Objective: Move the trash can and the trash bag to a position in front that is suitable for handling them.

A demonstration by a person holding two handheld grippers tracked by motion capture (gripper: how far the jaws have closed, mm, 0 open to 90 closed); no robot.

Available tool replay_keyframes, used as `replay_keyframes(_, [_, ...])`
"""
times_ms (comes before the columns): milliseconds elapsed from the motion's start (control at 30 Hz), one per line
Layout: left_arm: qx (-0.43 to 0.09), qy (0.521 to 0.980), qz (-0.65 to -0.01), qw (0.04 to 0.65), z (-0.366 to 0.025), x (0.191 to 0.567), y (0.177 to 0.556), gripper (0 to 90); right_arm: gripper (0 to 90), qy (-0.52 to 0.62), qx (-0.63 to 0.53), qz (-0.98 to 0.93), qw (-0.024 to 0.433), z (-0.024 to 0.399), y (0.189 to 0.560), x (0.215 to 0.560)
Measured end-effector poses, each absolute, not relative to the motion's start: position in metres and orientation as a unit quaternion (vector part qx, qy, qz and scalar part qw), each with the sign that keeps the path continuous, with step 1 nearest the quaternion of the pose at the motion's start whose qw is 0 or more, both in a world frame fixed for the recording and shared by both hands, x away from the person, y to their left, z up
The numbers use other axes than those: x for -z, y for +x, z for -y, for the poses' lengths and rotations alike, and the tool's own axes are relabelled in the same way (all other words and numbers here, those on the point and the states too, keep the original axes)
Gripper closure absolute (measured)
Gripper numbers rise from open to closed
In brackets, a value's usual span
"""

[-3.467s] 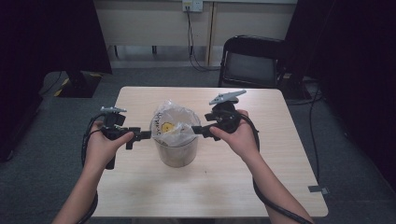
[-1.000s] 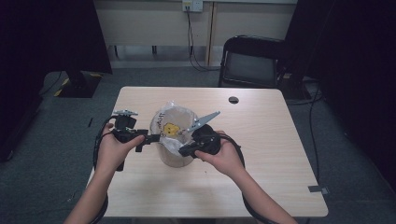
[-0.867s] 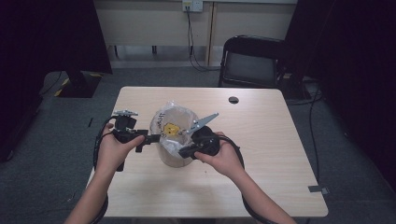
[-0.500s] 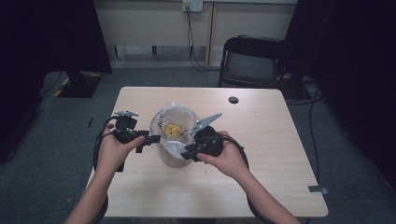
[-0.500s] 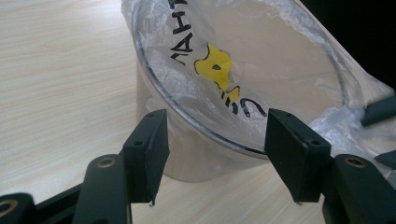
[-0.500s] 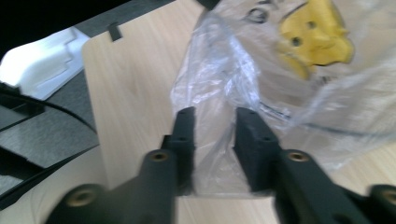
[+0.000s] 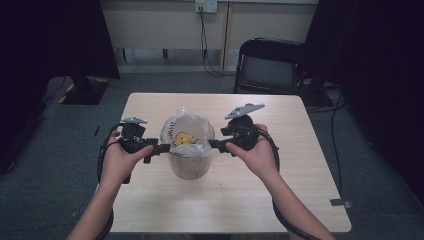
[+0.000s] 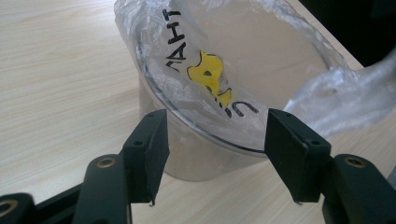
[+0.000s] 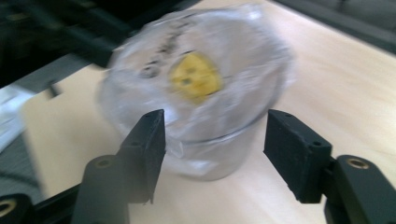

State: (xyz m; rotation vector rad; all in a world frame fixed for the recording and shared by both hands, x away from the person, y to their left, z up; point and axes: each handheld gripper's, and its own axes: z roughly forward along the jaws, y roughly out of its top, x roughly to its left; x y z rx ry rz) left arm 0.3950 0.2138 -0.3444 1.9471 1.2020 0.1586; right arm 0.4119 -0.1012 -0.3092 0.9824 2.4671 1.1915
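Slippage is the main worry, since nothing is gripped at this moment. At the left, the left hand-held gripper (image 7: pixel 159 148) has its jaws parted about halfway, and in its own view the pads stand either side of the near rim without pressing on it. Between the two grippers, a round container (image 7: pixel 189 162) stands upright near the middle of the counter (image 7: pixel 280 190), lined with a thin clear plastic bag (image 7: pixel 187 131) printed with a yellow face and black letters, its mouth folded loosely over the rim. At the right, the right hand-held gripper (image 7: pixel 215 144) has just been opening; its jaws are apart with nothing between them, just beside the bag.

The loose film may slide down into the container or bunch up unevenly. A one-sided tug from either gripper could tilt or drag the light container across the smooth wood. Pinching thin film hard risks tearing it.
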Motion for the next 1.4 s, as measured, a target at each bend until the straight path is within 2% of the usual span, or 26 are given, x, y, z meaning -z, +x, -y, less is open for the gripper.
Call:
replay_keyframes(167, [-0.056,0.778,-0.471,0.412,-0.214,0.348,0.395,39.8,38.3,0.382,-0.410,-0.818,0.133,0.100,0.434,0.312])
replay_keyframes(433, [-0.077,0.765,-0.475,0.428,-0.219,0.338,0.398,35.3,38.1,0.415,-0.392,-0.814,0.109,0.092,0.459,0.329])
replay_keyframes(567, [-0.081,0.768,-0.477,0.419,-0.217,0.341,0.403,34.7,42.8,0.420,-0.383,-0.817,0.098,0.081,0.465,0.338])
replay_keyframes(667, [-0.078,0.769,-0.478,0.418,-0.216,0.346,0.406,34.6,55.3,0.409,-0.364,-0.832,0.089,0.076,0.466,0.342])
replay_keyframes(700, [-0.077,0.770,-0.477,0.416,-0.216,0.347,0.407,34.6,63.1,0.405,-0.357,-0.837,0.092,0.076,0.465,0.341])
replay_keyframes(800, [-0.075,0.770,-0.480,0.413,-0.216,0.351,0.408,34.8,78.6,0.390,-0.360,-0.842,0.094,0.083,0.465,0.336])
replay_keyframes(867, [-0.079,0.766,-0.484,0.415,-0.217,0.352,0.408,35.9,82.9,0.391,-0.372,-0.838,0.079,0.088,0.467,0.336])
replay_keyframes(900, [-0.078,0.765,-0.484,0.418,-0.218,0.352,0.408,35.8,89.6,0.392,-0.382,-0.834,0.075,0.091,0.466,0.334])
replay_keyframes(1333, [-0.077,0.767,-0.480,0.418,-0.217,0.347,0.405,38.8,90.0,0.379,-0.363,-0.847,0.089,0.101,0.464,0.341])
replay_keyframes(1400, [-0.075,0.767,-0.482,0.417,-0.218,0.349,0.405,39.5,86.7,0.370,-0.354,-0.854,0.090,0.098,0.462,0.346])
